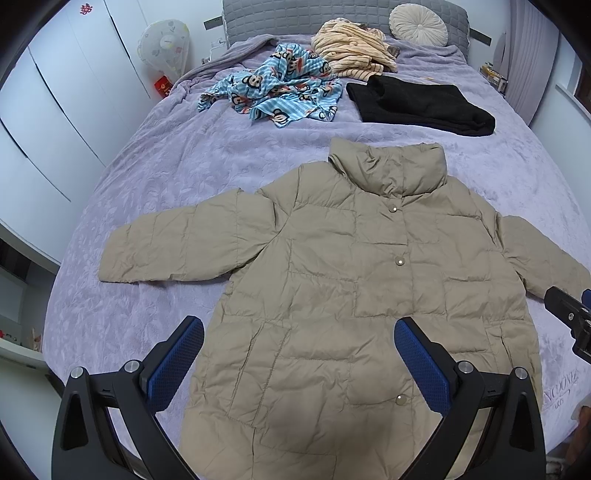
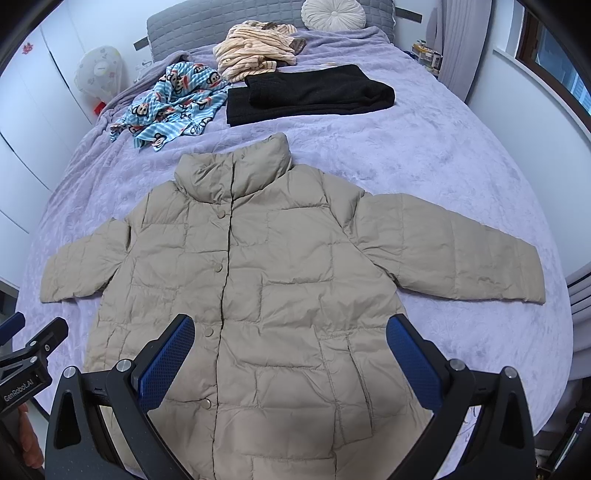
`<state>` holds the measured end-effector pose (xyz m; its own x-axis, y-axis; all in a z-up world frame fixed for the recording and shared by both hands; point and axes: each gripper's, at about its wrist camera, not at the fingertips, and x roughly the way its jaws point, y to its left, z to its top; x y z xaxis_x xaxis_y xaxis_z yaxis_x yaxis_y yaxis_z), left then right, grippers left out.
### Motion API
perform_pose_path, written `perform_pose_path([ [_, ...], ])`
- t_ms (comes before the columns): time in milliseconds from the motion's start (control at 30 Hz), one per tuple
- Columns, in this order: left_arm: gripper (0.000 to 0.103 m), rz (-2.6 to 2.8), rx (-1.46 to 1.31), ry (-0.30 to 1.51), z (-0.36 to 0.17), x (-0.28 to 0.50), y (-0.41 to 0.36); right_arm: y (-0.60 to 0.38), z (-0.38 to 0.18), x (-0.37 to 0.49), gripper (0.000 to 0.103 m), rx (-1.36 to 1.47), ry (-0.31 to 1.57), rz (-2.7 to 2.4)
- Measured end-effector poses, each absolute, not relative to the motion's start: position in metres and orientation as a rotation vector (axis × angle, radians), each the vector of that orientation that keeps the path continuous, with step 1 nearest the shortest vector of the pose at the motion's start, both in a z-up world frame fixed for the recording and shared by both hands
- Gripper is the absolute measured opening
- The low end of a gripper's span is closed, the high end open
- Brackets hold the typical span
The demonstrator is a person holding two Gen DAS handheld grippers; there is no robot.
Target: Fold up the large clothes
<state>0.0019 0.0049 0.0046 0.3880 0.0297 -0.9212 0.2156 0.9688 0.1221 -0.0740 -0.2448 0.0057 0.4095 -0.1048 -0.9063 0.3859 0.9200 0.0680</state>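
A beige quilted puffer jacket (image 1: 332,280) (image 2: 266,280) lies flat and buttoned on the lilac bedspread (image 1: 155,177) (image 2: 461,162), collar towards the headboard, both sleeves spread outward. My left gripper (image 1: 299,339) hovers open above the jacket's lower front, blue pads wide apart, nothing between them. My right gripper (image 2: 290,336) also hangs open over the lower front, empty. In the left wrist view the right gripper's black body (image 1: 569,314) shows at the right edge by the sleeve cuff. The left gripper's body (image 2: 26,354) shows at the left edge of the right wrist view.
Further up the bed lie a blue monkey-print garment (image 1: 280,92) (image 2: 173,103), a folded black garment (image 1: 417,103) (image 2: 310,92), a cream striped heap (image 1: 354,48) (image 2: 255,48) and a round cushion (image 1: 417,22) (image 2: 332,14). White wardrobes (image 1: 55,110) stand left.
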Motion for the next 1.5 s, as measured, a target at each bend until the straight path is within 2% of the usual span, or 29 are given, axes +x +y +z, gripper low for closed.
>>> perform_pose_path([
  [1167, 0.103, -0.125, 0.229, 1.152, -0.004, -0.003, 0.019, -0.244, 0.004, -0.074, 0.103, 0.288, 1.121, -0.313],
  [1500, 0.103, -0.166, 0.124, 1.247, -0.029, 0.017, 0.042, -0.234, -0.017, -0.073, 0.103, 0.383, 1.193, -0.260],
])
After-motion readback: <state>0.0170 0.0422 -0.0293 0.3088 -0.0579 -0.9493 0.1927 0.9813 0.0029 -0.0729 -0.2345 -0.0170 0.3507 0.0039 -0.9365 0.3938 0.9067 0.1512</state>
